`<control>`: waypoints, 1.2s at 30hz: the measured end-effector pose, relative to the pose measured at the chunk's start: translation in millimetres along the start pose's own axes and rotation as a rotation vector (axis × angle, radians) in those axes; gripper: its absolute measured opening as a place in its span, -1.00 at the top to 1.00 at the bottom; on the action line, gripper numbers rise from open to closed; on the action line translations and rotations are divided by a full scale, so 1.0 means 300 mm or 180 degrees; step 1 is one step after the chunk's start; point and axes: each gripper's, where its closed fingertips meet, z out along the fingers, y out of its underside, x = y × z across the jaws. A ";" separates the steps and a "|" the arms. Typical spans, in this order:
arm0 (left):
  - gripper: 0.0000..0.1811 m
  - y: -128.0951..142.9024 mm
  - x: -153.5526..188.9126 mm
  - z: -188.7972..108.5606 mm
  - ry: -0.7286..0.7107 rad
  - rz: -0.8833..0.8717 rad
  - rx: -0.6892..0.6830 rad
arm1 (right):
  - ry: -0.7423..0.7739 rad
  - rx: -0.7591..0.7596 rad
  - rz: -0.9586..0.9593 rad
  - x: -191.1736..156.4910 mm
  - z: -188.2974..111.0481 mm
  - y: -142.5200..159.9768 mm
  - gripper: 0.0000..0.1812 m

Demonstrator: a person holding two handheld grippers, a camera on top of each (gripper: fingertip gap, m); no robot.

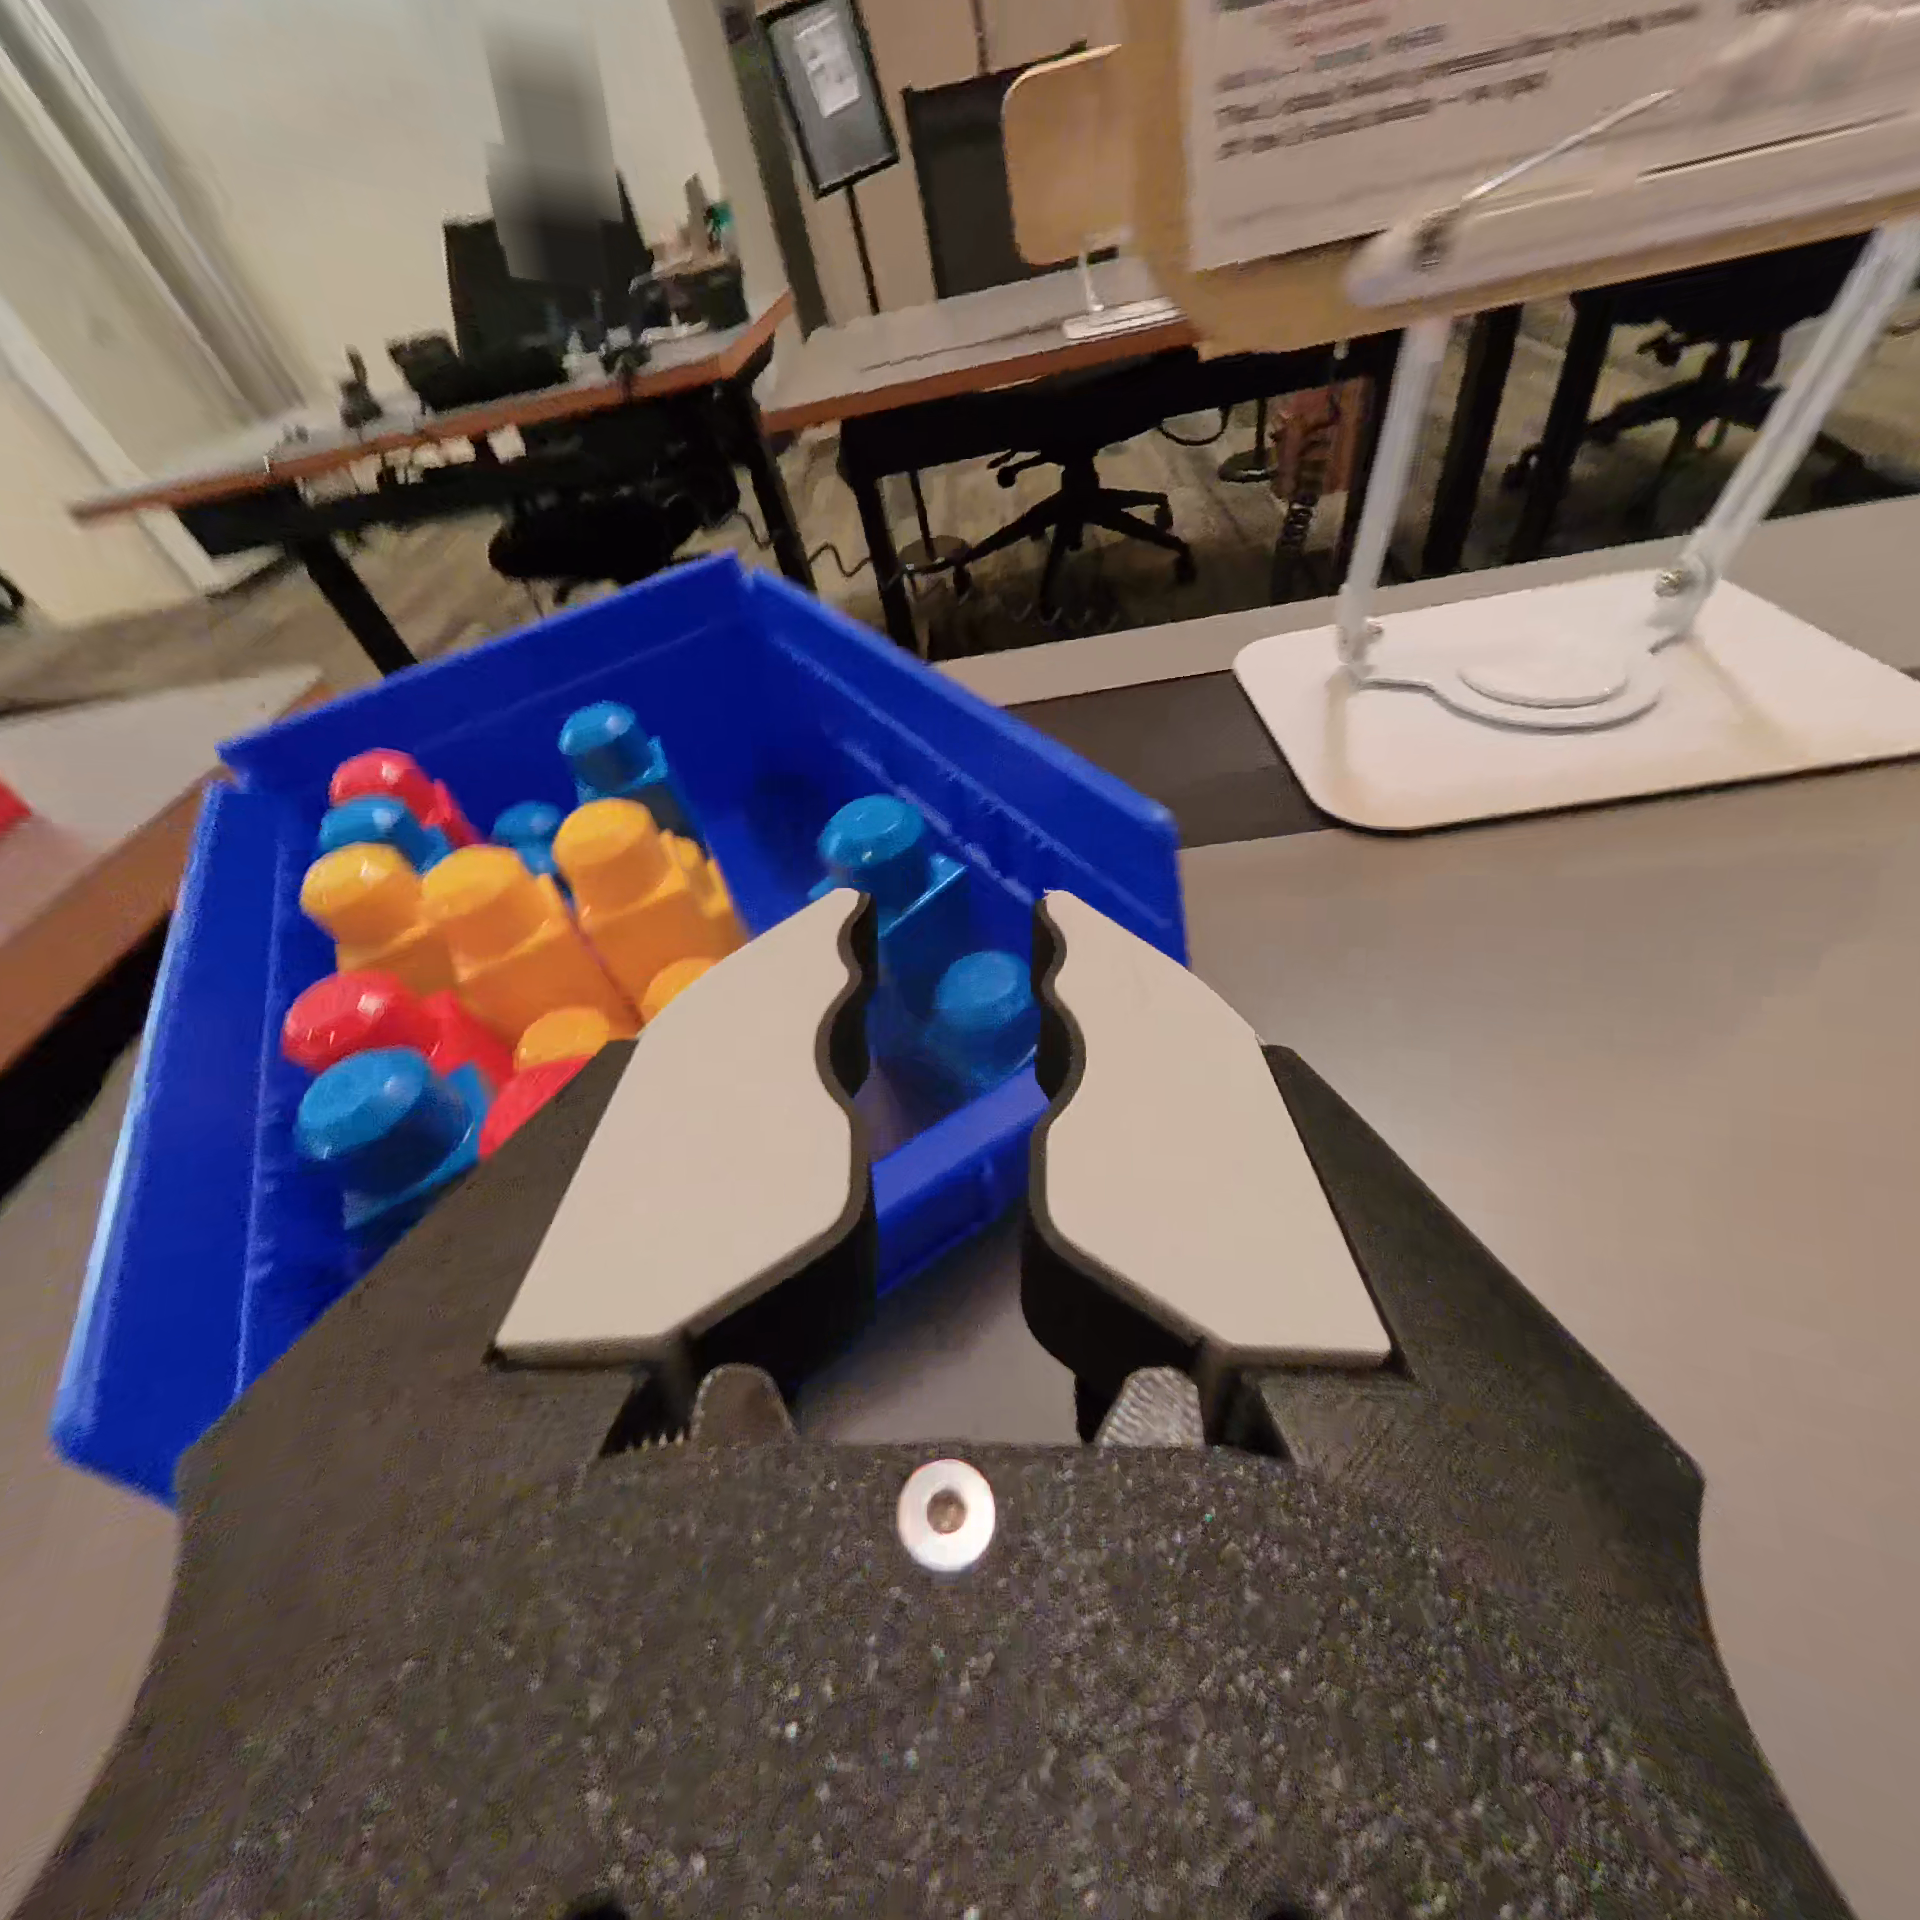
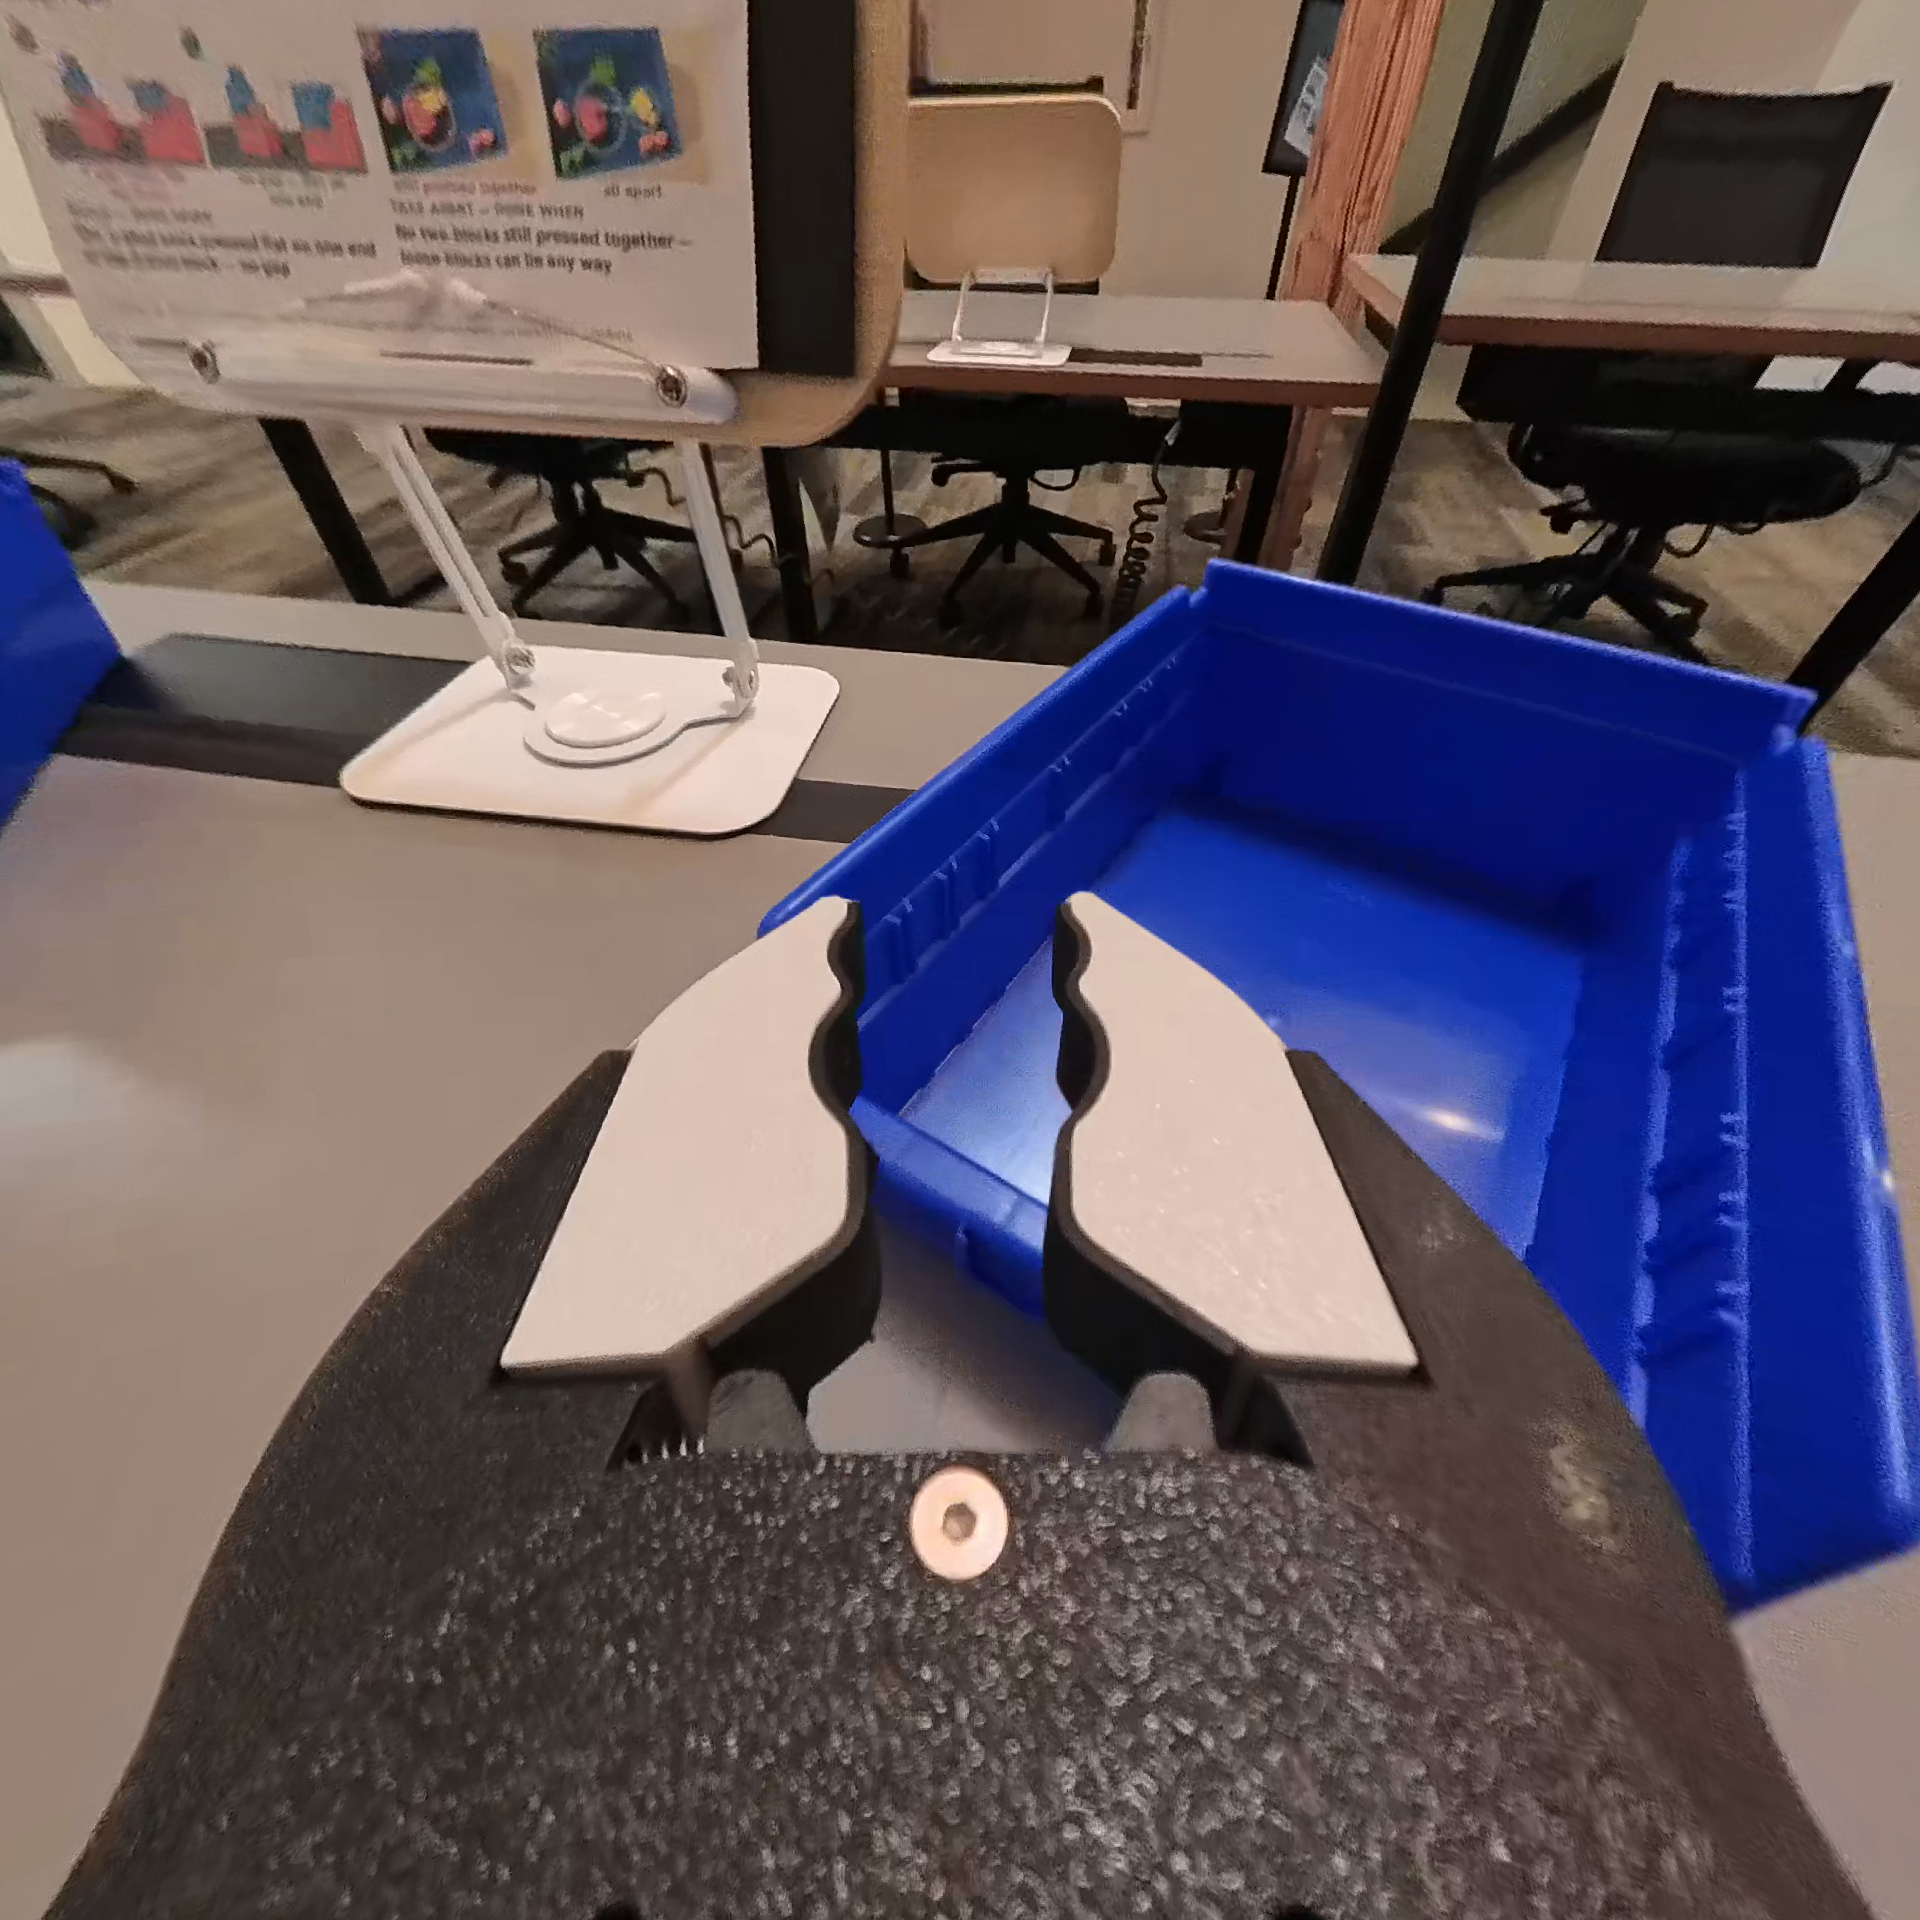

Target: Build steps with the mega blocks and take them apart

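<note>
left gripper (image 1: 948,914): grainy black printed body, flat grey finger plates with wavy black inner edges, one silver screw at centre. Jaws partly apart, nothing between them; it hovers over the near right corner of the block bin, no contact visible.
right gripper (image 2: 956,920): same build, same grey plates. Jaws partly apart, gripping nothing; tips above the near left corner of the second bin, contact not clear.
mega blocks (image 1: 499,935): glossy plastic, chunky, with round studs; blue, orange and red. All loose in a pile inside the block bin, mostly lying tilted. A blue block (image 1: 935,935) lies apart from the pile on the right side of the bin floor, right past the left gripper tips.
block bin (image 1: 208,1143): blue moulded plastic, rectangular, ribbed walls, sits on the table at left.
second bin (image 2: 1683,1039): same blue plastic, slotted inner walls, shiny bare floor, no blocks in it. Sits on the table at right.
stand (image 2: 592,748): white flat base with rounded corners, thin white hinged arms, between the two bins at the table's far edge. It props up a tan board with a printed instruction sheet (image 2: 416,156), text and small pictures.
table (image 2: 260,1039): smooth matte grey top, dark strip along the far edge.
room: office, more desks with brown edges, black wheeled chairs (image 2: 997,520), patterned carpet, pale walls. Slightly motion-blurred.
</note>
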 end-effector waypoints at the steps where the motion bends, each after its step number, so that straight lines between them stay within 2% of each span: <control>1: 0.69 0.017 -0.024 0.000 -0.0009 -0.0122 -0.0060 | -0.0017 0.0026 0.0061 0.003 -0.016 0.000 0.63; 5: 0.61 0.093 -0.039 0.035 0.0039 -0.0098 -0.0361 | -0.0039 0.0183 0.0238 0.024 -0.062 0.000 0.63; 9: 0.56 0.098 -0.039 0.098 0.0009 0.0077 -0.0527 | -0.0027 0.0304 0.0147 0.034 -0.064 -0.006 0.64; 13: 0.51 0.129 -0.045 0.168 0.0083 -0.0158 -0.0898 | -0.0104 0.0249 0.0064 0.006 -0.051 0.011 0.64; 18: 0.48 0.134 -0.068 0.212 -0.0052 -0.0360 -0.1043 | -0.0146 0.0251 0.0003 -0.011 -0.051 0.014 0.64; 25: 0.47 0.141 -0.065 0.259 -0.0100 -0.0591 -0.1108 | -0.0164 0.0229 -0.0003 -0.014 -0.049 0.019 0.64; 31: 0.48 0.142 -0.094 0.259 -0.0233 -0.0604 -0.1021 | -0.0158 0.0226 -0.0003 -0.010 -0.049 0.021 0.65; 34: 0.48 0.108 -0.111 0.239 -0.0278 -0.0512 -0.0848 | -0.0146 0.0247 -0.0020 -0.010 -0.050 0.018 0.65; 36: 0.48 0.046 -0.120 0.209 -0.0281 -0.0437 -0.0669 | -0.0150 0.0267 -0.0042 -0.014 -0.050 0.017 0.65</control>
